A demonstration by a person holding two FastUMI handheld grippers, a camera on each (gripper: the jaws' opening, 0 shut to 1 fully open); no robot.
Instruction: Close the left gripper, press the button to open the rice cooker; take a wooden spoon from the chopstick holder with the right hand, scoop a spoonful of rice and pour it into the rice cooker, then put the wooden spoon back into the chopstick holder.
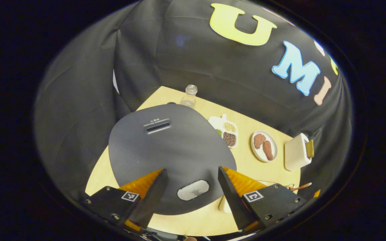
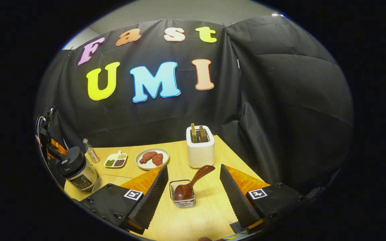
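The left claw (image 1: 193, 187) hangs released over the rice cooker (image 1: 169, 147), its fingers spread wide on either side of the button (image 1: 193, 189) at the lid's near edge, not touching it. The lid is down. In the right gripper view the rice cooker (image 2: 77, 170) sits at the far left of the counter (image 2: 209, 214). The right claw (image 2: 193, 194) is also released, fingers well apart, with the wire chopstick holder (image 2: 183, 195) between them on the counter. A wooden spoon (image 2: 193, 184) rests in the holder, bowl down, handle tilted up to the right. Behind stand a toaster (image 2: 200, 147), a plate of meat (image 2: 152, 158), a divided dish of grains (image 2: 116, 161) and a small bottle (image 2: 91, 150).
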